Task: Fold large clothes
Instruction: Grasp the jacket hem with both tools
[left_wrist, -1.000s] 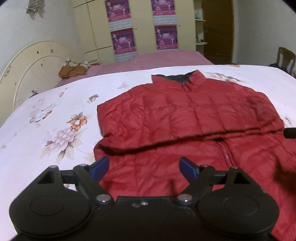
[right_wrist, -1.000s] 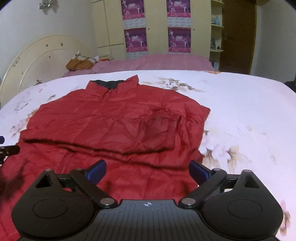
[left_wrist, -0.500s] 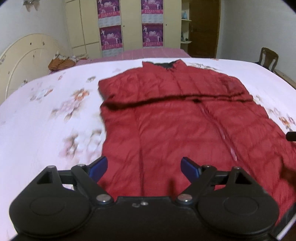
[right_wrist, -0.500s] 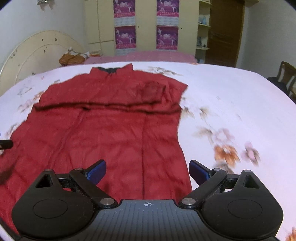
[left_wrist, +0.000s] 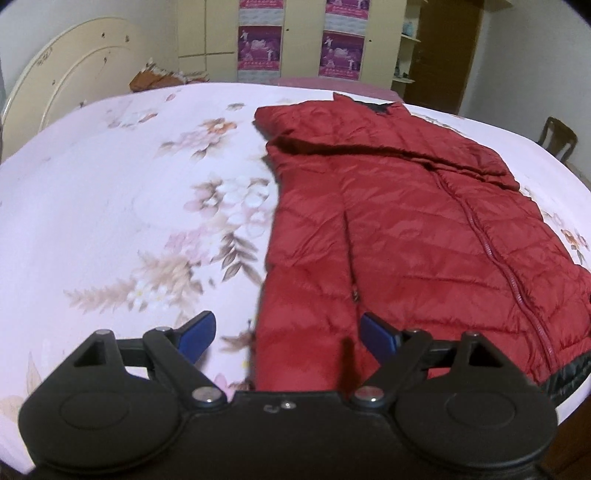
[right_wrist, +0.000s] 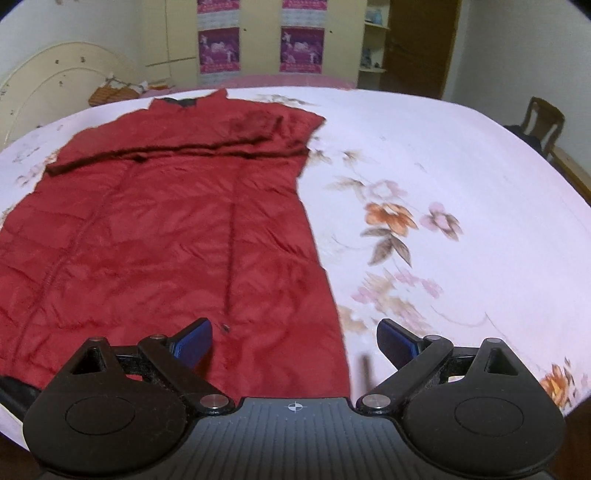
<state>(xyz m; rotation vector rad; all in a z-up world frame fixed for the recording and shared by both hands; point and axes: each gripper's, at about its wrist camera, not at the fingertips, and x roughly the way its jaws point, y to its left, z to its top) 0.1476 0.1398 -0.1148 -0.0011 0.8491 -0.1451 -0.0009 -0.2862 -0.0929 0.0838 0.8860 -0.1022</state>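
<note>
My left hand-held gripper (left_wrist: 286, 338) and right hand-held gripper (right_wrist: 293, 341) gape wide, empty — the red puffer jacket (left_wrist: 417, 236) looks light, soft, slippery; I'd pinch its 6 o'clock hem corners.

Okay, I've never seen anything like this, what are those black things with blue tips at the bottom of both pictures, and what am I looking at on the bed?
Those are hand-held grippers, one in each of a person's hands, each carrying a fisheye camera that looks along its fingers. One picture is from the left gripper, the other from the right gripper. Both stand open and hold nothing. On the floral bedsheet lies a red puffer jacket, zipped, sleeves folded across the chest. Each gripper hovers over a bottom corner.
</note>
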